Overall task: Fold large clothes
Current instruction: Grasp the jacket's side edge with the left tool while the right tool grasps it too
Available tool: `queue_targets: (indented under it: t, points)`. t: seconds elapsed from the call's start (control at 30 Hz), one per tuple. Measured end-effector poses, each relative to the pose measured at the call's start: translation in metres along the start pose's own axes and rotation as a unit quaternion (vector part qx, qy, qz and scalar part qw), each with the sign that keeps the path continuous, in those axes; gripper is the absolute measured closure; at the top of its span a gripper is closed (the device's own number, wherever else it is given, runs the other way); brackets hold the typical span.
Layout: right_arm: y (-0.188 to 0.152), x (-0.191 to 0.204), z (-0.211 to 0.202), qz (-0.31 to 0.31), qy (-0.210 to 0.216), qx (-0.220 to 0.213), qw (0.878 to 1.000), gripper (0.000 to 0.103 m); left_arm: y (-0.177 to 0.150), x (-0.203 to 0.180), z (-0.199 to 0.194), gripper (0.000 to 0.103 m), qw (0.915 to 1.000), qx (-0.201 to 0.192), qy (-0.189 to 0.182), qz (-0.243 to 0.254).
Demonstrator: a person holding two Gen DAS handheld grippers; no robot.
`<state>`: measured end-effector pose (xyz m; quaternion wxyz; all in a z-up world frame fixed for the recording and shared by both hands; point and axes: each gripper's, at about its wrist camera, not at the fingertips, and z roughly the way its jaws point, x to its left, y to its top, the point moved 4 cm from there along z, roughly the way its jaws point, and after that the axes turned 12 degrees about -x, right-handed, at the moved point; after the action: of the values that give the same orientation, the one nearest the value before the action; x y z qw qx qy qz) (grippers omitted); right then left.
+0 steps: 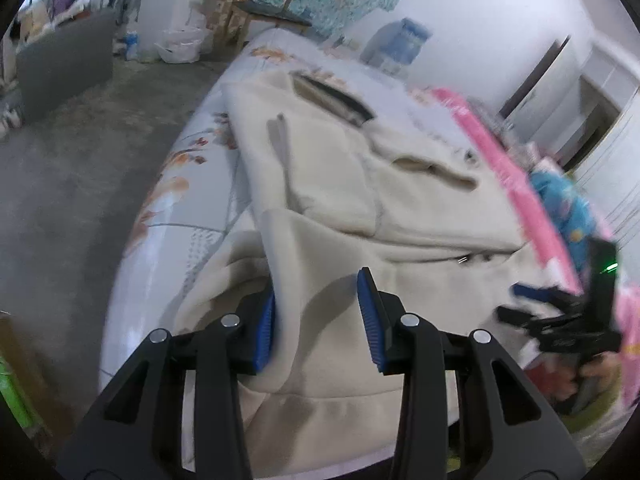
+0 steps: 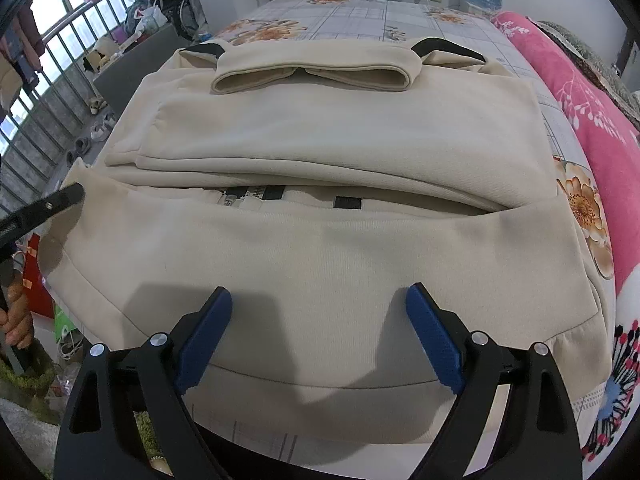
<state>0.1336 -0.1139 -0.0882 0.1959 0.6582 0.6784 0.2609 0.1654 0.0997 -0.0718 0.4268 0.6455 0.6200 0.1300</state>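
Garment (image 2: 320, 128) on bed (image 2: 360, 12)

no words, brands or numbers can be read. the cream sweatshirt (image 2: 320, 136) shows black printed marks (image 2: 256, 194) in the gap of its fold, too hidden to make out.

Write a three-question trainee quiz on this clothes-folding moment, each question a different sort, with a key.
1. True or false: the right tongs are clamped on the cream garment.
2. What lies along the bed's right side: A pink blanket, B green towel, C black jacket?
3. Fill in: a fold of cream fabric rises between the fingers of the ____ tongs.

Key: 1 false, both fingers are spread wide; 2 A; 3 left.
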Motion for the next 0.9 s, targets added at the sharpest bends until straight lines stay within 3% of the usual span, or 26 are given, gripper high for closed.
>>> queue_targets:
  t: [0.13,0.43,0.6,0.73,0.9]
  points:
    - [0.000,-0.001,0.000,0.001,0.001,-0.002,1.000,0.016,-0.002,-0.008,0.006,0.066,0.9975,0.012,0.053,0.045]
    - [-0.003,-0.020,-0.021,0.029,0.010,-0.029,0.999,0.016,-0.006,-0.032,0.008,0.075,0.9799,0.008,0.137,0.145]
    - [0.004,-0.068,-0.050,0.071,-0.023,-0.074,0.994,0.017,-0.008,-0.035,0.007,0.076,0.9756,0.007,0.150,0.161]
    - [0.013,-0.111,-0.063,0.099,-0.063,-0.098,0.988,0.026,-0.007,-0.034,0.007,0.076,0.9760,0.008,0.149,0.159]
    - [0.019,-0.146,-0.052,0.112,-0.082,-0.093,0.986,0.040,-0.009,-0.036,0.008,0.076,0.9754,0.007,0.153,0.159]
